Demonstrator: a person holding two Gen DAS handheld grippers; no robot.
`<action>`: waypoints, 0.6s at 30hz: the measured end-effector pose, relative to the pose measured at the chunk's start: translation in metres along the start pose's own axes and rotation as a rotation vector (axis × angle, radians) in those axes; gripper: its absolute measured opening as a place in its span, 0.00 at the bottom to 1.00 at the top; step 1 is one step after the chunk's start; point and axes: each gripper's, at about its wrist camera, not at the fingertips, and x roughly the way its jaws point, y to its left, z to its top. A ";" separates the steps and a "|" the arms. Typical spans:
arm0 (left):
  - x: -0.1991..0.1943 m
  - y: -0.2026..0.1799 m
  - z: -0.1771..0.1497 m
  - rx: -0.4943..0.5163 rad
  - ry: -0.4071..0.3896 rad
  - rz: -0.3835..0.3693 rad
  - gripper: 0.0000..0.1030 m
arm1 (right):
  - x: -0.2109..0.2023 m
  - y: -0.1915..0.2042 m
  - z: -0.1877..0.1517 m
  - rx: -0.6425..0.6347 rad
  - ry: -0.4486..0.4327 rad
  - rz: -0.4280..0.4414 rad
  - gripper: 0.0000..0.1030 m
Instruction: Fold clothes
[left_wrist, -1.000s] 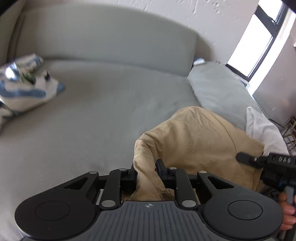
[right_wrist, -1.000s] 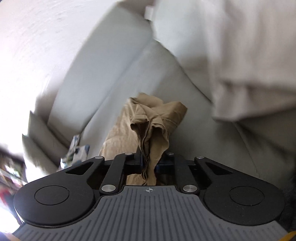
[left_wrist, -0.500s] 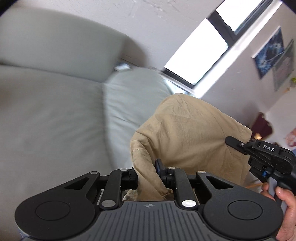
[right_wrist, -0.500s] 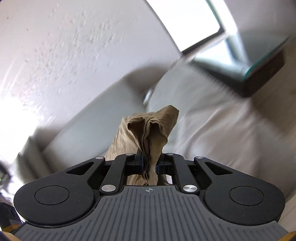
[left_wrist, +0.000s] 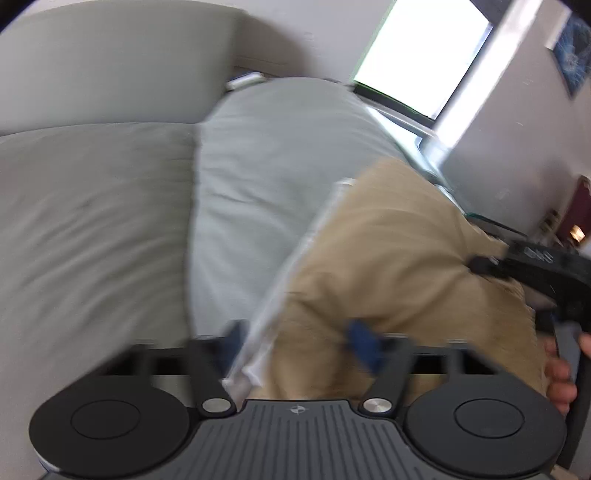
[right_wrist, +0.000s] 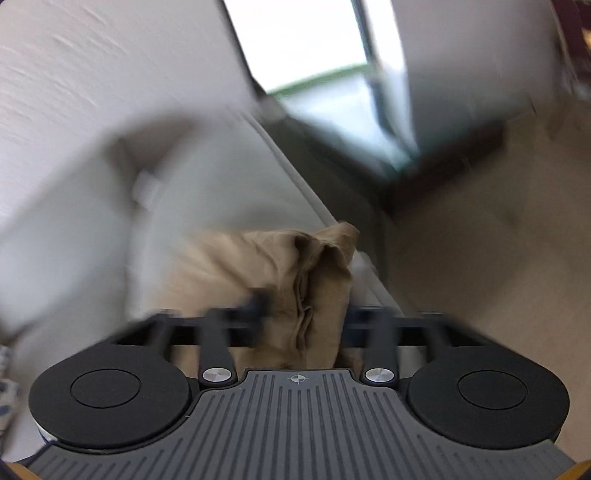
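A tan garment (left_wrist: 399, 251) hangs bunched over the grey pillow (left_wrist: 266, 166) at the sofa's end, with a white edge (left_wrist: 291, 273) running along its left side. My left gripper (left_wrist: 299, 341) is open, its blue pads wide apart with the cloth loose between them. In the right wrist view the same tan garment (right_wrist: 236, 266) shows as a folded bundle, and my right gripper (right_wrist: 306, 312) is open around its thick edge. The right tool's black body (left_wrist: 546, 266) and a person's hand (left_wrist: 561, 384) appear at the right of the left wrist view. Both views are motion-blurred.
A grey sofa seat (left_wrist: 92, 221) and its backrest (left_wrist: 110, 62) fill the left. A bright window (left_wrist: 417, 55) lies behind the pillow. A dark low table (right_wrist: 443, 158) and beige floor (right_wrist: 498, 258) sit to the right of the sofa.
Both grippers have gone from shut on the tan garment to open. Both have swung right, from the sofa seat toward the pillow and window.
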 end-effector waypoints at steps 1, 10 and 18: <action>-0.005 0.003 0.001 0.013 0.004 0.006 0.79 | -0.009 -0.004 -0.005 0.035 -0.011 0.014 0.72; -0.094 0.015 -0.008 0.182 0.078 0.210 0.83 | -0.131 -0.022 -0.057 0.282 -0.161 0.177 0.84; -0.177 0.015 -0.019 0.192 0.060 0.229 0.99 | -0.217 0.034 -0.105 0.251 -0.127 0.330 0.85</action>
